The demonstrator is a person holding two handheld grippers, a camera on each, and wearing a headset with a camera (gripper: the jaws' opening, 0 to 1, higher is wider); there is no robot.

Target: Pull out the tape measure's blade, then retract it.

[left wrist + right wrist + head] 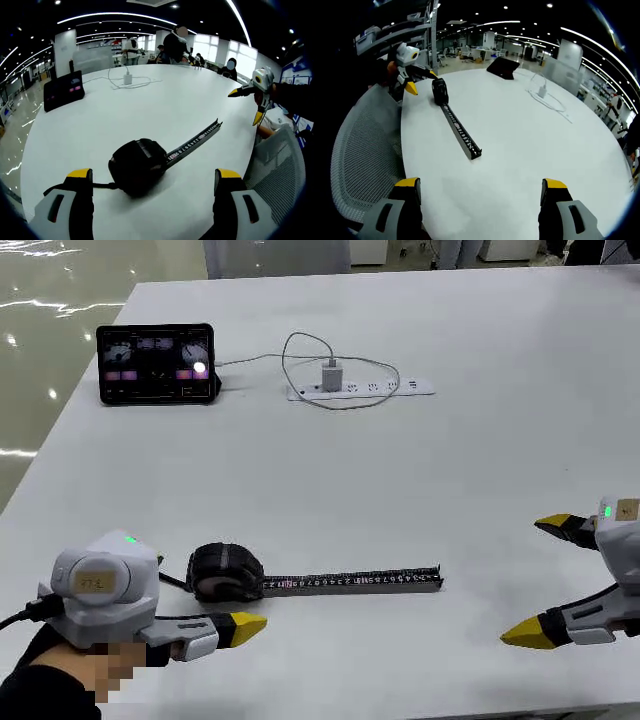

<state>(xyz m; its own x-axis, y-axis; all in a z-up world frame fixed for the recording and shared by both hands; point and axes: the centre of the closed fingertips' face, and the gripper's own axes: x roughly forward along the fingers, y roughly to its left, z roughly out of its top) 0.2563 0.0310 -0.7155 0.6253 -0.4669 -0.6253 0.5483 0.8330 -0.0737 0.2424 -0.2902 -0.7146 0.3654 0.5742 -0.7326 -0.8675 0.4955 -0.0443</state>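
While L gripper [153,173] gapes, blade [350,582] lies part-out.

Big white table [480,440], mostly bare. Near the front edge lay a black tape measure [226,572] with its blade [355,581] pulled out flat along the top. Farther back a tablet [156,363] stood propped, screen lit, near a white power strip [370,389] with a charger [332,375] and a looped cable [300,350].

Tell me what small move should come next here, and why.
Probably ease the left gripper forward and close it on the case: the blade already lies extended on the table, the case sits just ahead between the open left jaws, and the open right gripper is well away.
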